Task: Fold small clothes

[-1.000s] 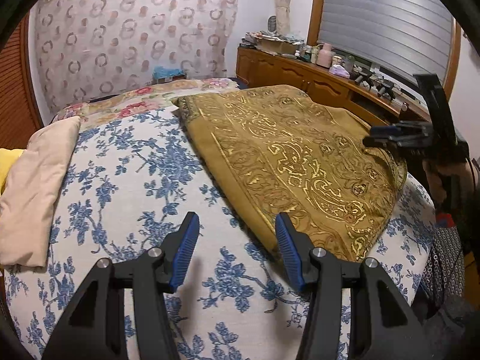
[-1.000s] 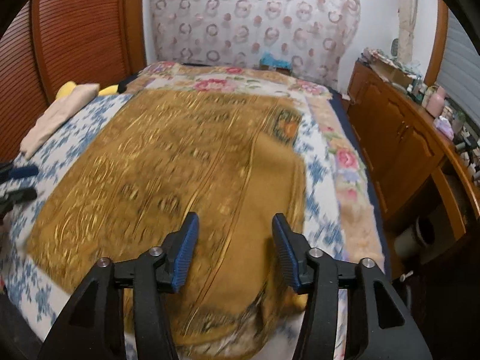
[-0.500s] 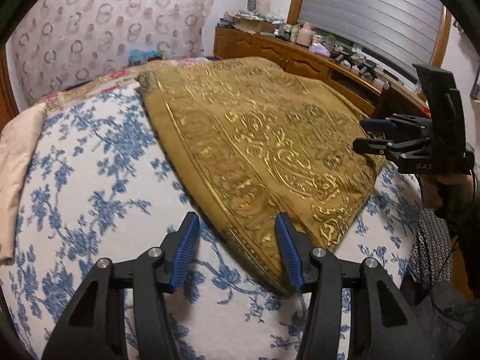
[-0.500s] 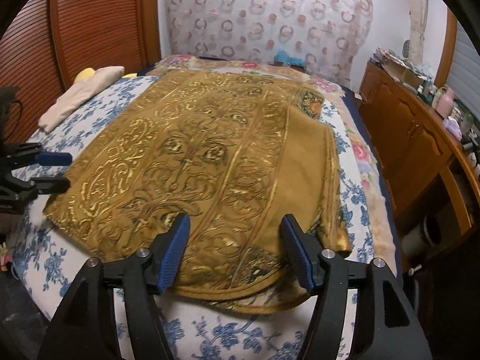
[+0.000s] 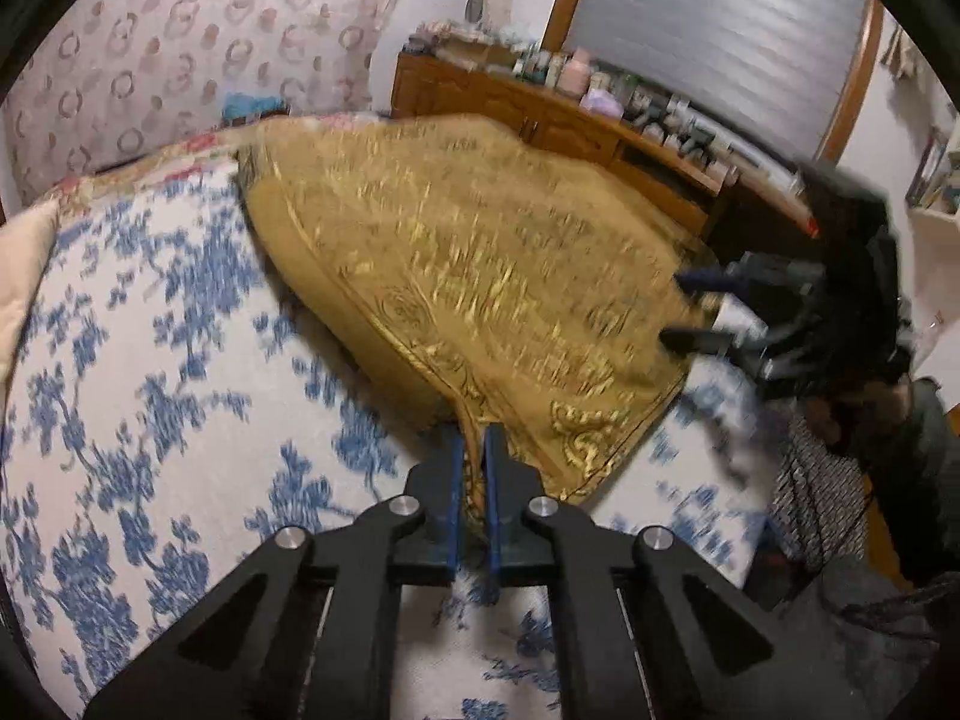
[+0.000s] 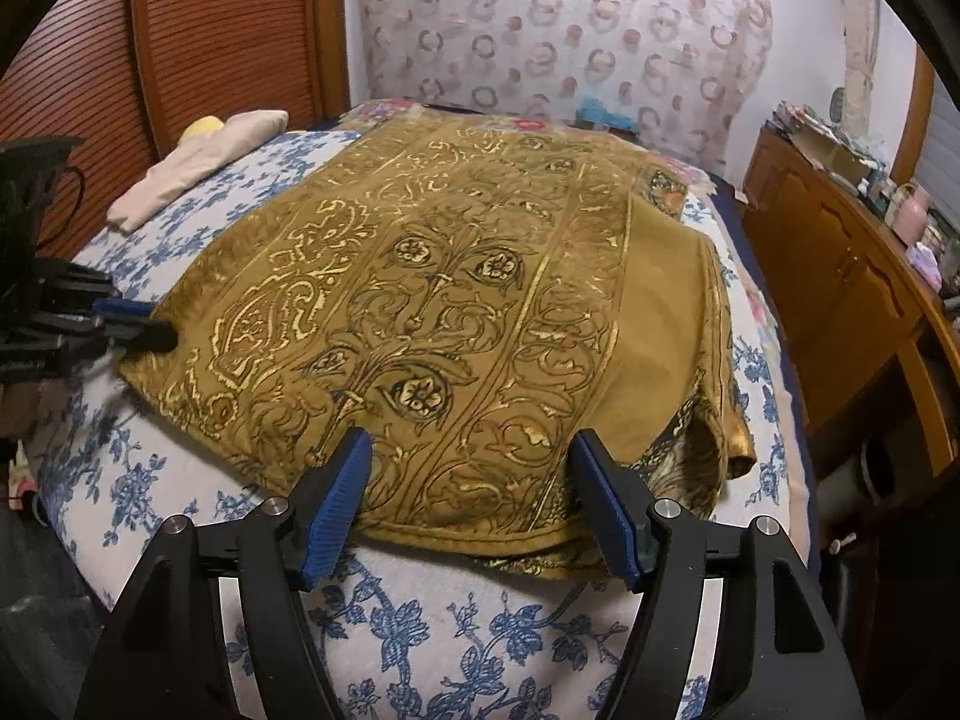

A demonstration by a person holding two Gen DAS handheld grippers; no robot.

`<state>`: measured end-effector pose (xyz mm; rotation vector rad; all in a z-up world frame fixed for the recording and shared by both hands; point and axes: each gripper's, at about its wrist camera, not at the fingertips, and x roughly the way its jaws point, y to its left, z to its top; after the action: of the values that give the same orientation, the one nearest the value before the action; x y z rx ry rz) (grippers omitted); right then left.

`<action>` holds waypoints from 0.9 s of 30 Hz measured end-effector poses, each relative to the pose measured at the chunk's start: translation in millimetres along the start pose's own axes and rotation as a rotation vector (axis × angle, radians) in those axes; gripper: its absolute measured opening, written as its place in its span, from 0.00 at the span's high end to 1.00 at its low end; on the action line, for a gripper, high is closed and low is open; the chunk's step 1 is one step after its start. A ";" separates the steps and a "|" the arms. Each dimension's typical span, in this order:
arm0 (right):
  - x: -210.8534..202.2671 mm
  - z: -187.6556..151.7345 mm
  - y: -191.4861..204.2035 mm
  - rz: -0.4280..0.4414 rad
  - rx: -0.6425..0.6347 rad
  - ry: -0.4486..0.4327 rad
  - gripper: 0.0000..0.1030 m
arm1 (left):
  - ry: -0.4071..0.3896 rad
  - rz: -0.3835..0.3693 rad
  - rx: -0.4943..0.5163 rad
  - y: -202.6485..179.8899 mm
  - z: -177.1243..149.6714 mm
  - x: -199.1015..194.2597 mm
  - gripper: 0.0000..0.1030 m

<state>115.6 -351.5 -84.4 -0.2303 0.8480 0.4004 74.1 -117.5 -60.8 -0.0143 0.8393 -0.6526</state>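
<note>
A mustard-gold garment with gold scroll print (image 6: 444, 312) lies spread on the blue-flowered bedspread (image 6: 468, 630); it also shows in the left wrist view (image 5: 480, 276). My left gripper (image 5: 471, 450) is shut on the garment's near corner hem. It also shows at the left edge of the right wrist view (image 6: 135, 327), at the garment's left corner. My right gripper (image 6: 474, 474) is open, its blue pads either side of the near hem. It shows blurred in the left wrist view (image 5: 690, 309), open at the garment's far corner.
A folded beige cloth (image 6: 192, 165) lies at the bed's far left by the wooden slatted wall (image 6: 78, 60). A wooden dresser (image 6: 840, 276) with clutter runs along the right side. A patterned curtain (image 6: 558, 30) hangs behind the bed.
My left gripper has closed on the garment's corner hem; half a second ago it was open around it. My right gripper has moved closer to the near hem, still open.
</note>
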 end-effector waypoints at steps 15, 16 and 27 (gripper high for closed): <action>-14.0 -5.7 18.7 0.031 -0.082 -0.011 0.26 | -0.188 0.018 0.019 -0.4 66.6 -36.9 0.99; -11.3 -5.1 15.9 0.016 -0.081 -0.007 0.26 | -0.196 0.023 0.020 -0.7 69.3 -37.5 0.99; 1.1 5.2 -36.6 -0.069 -0.044 -0.022 0.50 | -0.214 0.039 -0.003 18.0 87.9 -29.6 0.99</action>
<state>135.5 -382.3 -80.5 -0.2949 0.8080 0.3567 130.4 -107.7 14.6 -0.0694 0.6328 -0.6018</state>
